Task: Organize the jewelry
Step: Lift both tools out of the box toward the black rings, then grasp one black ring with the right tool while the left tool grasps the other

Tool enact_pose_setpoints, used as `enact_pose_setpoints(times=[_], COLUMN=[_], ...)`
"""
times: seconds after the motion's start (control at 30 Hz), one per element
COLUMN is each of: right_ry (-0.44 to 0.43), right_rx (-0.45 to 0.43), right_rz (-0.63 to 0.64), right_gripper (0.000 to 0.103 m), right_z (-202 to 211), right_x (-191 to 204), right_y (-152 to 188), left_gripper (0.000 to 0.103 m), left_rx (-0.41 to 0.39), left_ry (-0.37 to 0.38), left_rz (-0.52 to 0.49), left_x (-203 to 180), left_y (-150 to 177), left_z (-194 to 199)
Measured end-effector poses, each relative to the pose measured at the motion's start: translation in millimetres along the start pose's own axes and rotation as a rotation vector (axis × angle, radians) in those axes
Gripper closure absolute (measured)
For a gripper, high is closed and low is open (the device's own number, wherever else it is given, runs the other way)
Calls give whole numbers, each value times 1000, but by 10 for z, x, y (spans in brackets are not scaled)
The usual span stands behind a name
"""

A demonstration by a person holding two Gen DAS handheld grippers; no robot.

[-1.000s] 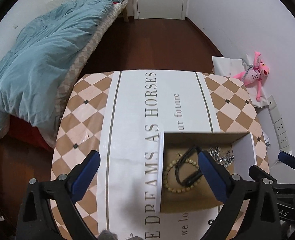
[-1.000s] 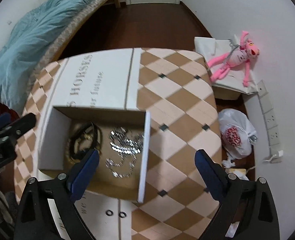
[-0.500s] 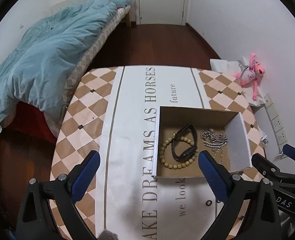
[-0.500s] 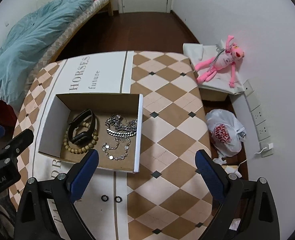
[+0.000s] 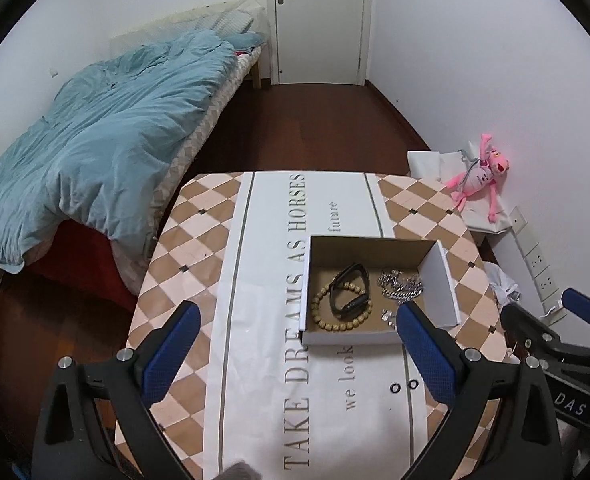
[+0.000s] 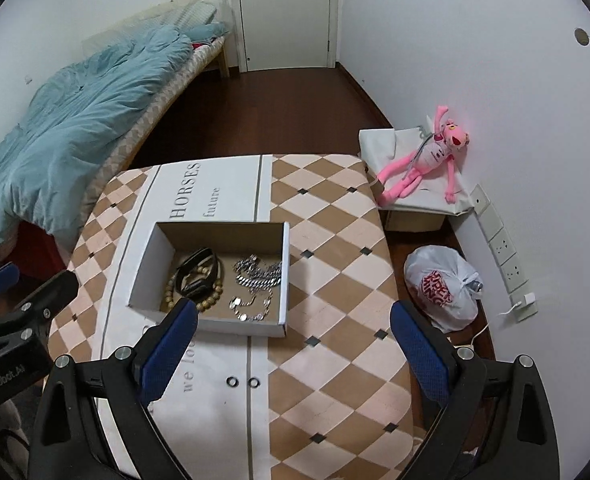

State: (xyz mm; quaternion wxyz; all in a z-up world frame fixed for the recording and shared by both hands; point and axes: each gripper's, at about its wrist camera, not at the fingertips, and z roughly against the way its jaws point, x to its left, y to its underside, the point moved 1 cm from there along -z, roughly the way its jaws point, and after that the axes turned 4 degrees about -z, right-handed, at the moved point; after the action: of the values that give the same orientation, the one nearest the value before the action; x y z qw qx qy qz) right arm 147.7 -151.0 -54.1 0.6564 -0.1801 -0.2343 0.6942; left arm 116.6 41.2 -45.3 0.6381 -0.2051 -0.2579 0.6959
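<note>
Both grippers have pulled back and up. Left wrist view: left gripper (image 5: 297, 346) gapes wide, empty; box (image 5: 441, 280) right of centre holds bracelets and chains. Right wrist view: right gripper (image 6: 293, 338) wide open, empty; two rings (image 6: 242, 382) lie lower centre, probably next to collect.

both grippers are held up high, side by side. left gripper (image 5: 297, 350) has its blue-padded fingers (image 5: 171, 346) spread wide with nothing between them — same for the right gripper (image 6: 293, 350), jaws wide apart, its fingers (image 6: 417, 350) holding nothing.
</note>
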Motion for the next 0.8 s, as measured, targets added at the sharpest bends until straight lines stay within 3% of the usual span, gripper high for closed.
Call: enact_pose_setpoints(times=[0.17, 0.23, 0.3, 0.57, 0.8], right_ry=[-13, -31, -55, -77, -76], right_rx=[82, 135, 173, 191, 143], right_rz=[-6, 1, 6, 74, 109], right_gripper=[7, 32, 41, 42, 47], right_z=[-339, -578, -758, -1163, -1290], right_x=[-23, -31, -26, 109, 187], right_y=[387, 585, 732, 1079, 1105], left_gripper=[3, 3, 3, 3, 3], left_rx=[60, 110, 164, 282, 310], left_ry=[-28, -30, -28, -35, -47], left_rz=[-12, -16, -24, -28, -21], left_x=[-22, -27, -40, -62, -20], left_y=[272, 450, 617, 1038, 1112], left_z=[-172, -356, -528, -897, -981])
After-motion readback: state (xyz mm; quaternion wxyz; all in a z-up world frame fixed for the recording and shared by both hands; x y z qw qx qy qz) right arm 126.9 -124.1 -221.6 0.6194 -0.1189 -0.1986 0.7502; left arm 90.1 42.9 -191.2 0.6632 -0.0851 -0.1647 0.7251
